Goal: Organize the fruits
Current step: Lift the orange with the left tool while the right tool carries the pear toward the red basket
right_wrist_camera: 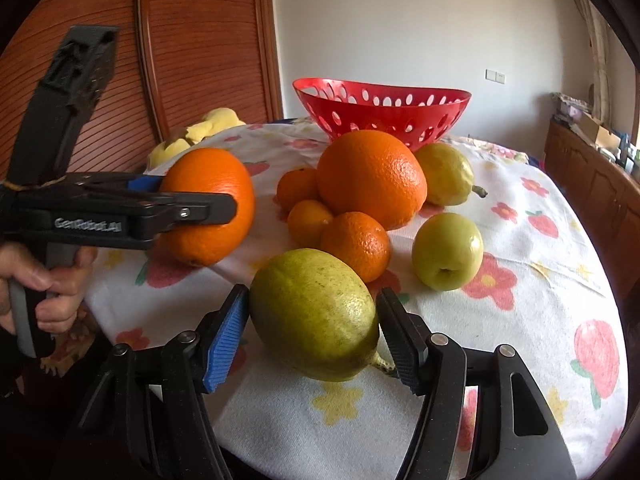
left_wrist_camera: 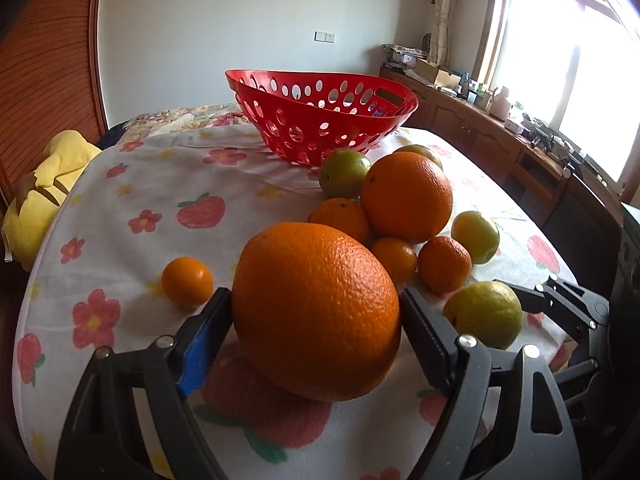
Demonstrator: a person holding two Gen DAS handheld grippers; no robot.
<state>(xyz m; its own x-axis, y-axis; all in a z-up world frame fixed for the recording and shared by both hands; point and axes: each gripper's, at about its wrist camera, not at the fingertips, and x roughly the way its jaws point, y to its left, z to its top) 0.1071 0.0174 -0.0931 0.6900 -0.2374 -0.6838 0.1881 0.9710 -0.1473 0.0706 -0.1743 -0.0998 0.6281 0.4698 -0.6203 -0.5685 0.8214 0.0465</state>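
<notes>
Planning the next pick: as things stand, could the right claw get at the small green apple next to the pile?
Probably not yet: the right claw is shut on the lemon. Otherwise the way to the green apple looks free; it sits apart on the cloth, open on its near and right sides.

A round table (left_wrist_camera: pixel 120 240) covered by a white cloth printed with red flowers and strawberries (right_wrist_camera: pixel 520 280) bears a red perforated plastic basket (left_wrist_camera: pixel 320 116) at its far side. Before the basket lies a cluster of fruit: a large orange (left_wrist_camera: pixel 406 196), three small mandarins (left_wrist_camera: pixel 340 218) touching it, a lone small mandarin (left_wrist_camera: pixel 187 281) apart to the left, and several yellow-green round fruits (left_wrist_camera: pixel 345 173) around the cluster. A second large orange (left_wrist_camera: pixel 316 312) and a greenish lemon (right_wrist_camera: pixel 314 314) sit nearest the near edge.
</notes>
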